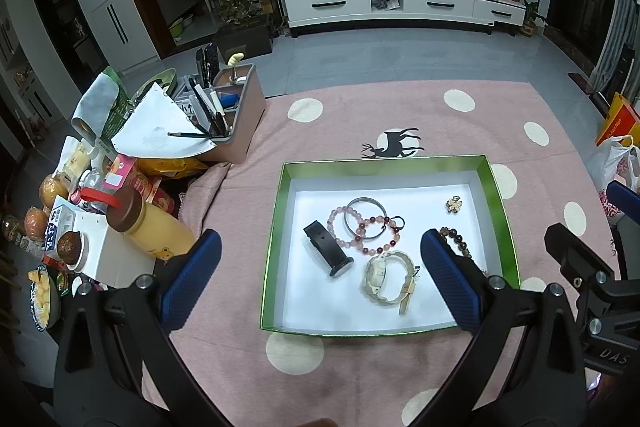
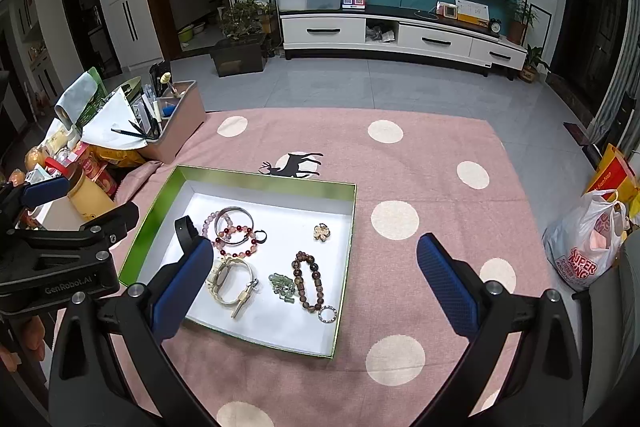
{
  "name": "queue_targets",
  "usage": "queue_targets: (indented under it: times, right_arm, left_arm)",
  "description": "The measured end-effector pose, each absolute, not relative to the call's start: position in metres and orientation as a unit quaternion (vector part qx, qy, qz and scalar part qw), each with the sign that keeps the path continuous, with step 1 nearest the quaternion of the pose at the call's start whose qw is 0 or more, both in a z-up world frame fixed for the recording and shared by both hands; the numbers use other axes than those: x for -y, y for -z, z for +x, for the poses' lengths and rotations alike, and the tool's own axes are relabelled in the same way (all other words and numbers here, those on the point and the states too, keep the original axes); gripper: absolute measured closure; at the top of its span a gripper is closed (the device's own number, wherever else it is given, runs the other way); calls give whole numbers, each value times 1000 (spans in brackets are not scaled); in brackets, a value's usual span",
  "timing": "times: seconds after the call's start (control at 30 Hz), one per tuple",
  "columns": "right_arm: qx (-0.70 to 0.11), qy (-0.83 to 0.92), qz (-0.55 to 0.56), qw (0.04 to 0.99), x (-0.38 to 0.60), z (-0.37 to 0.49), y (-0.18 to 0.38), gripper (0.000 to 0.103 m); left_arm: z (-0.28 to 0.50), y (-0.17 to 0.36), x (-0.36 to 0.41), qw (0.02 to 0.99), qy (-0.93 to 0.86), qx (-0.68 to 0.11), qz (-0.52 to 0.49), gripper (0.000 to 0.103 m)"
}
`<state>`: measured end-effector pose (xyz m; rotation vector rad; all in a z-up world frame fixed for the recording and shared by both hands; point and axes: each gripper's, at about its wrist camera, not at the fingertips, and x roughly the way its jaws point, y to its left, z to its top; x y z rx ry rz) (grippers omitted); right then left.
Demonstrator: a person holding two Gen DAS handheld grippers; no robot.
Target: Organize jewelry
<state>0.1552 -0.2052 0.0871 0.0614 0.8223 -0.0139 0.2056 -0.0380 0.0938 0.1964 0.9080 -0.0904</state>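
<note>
Above the pink dotted cloth (image 2: 420,155), both tongs hang spread wide with nothing between the blue pads. Left gripper (image 1: 320,267) sits over the near half of the shallow green-walled box with a white floor (image 1: 384,169); right gripper (image 2: 316,267) is off toward the box's right side, one finger over the floor, the other over bare cloth. Neither pad touches anything I can see.

All jewelry in view lies inside the box, none on the cloth:
- black flat watch strap (image 1: 329,247) at the left
- plain silver metal bangle (image 1: 365,217), overlapped by a pale pink bead bracelet (image 1: 344,227) and a red-and-pink bead bracelet (image 1: 378,233), with a small dark ring (image 2: 260,235) just beside them
- cream wristwatch with its strap looped (image 1: 390,277) nearer the camera
- gold flower-shaped brooch (image 2: 321,231), well apart toward the far right corner
- brown wooden bead bracelet (image 2: 306,277), a small green stone bead piece (image 2: 282,287) just beside it, and a thin round silver ring (image 2: 327,314) touching its near end

My read: the wide jaws and high hover suit either lining up on a piece or backing off after a release. The box reads two ways: jewelry gathered into it as the end state, or a loose pile waiting for sorting. The overlapping bangle and bead loops lean toward unsorted, but that's not conclusive.

Desk organizer with pens (image 1: 236,107) and the snack clutter at left look irrelevant.
</note>
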Motion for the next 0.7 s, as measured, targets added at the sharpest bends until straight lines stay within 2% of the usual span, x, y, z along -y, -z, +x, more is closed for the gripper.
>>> queue_targets:
  times: [0.7]
  right_arm:
    - [-401,8,27,916,204,158,-83,1]
  left_arm:
    - [206,-89,37,890,36,-444,97,2]
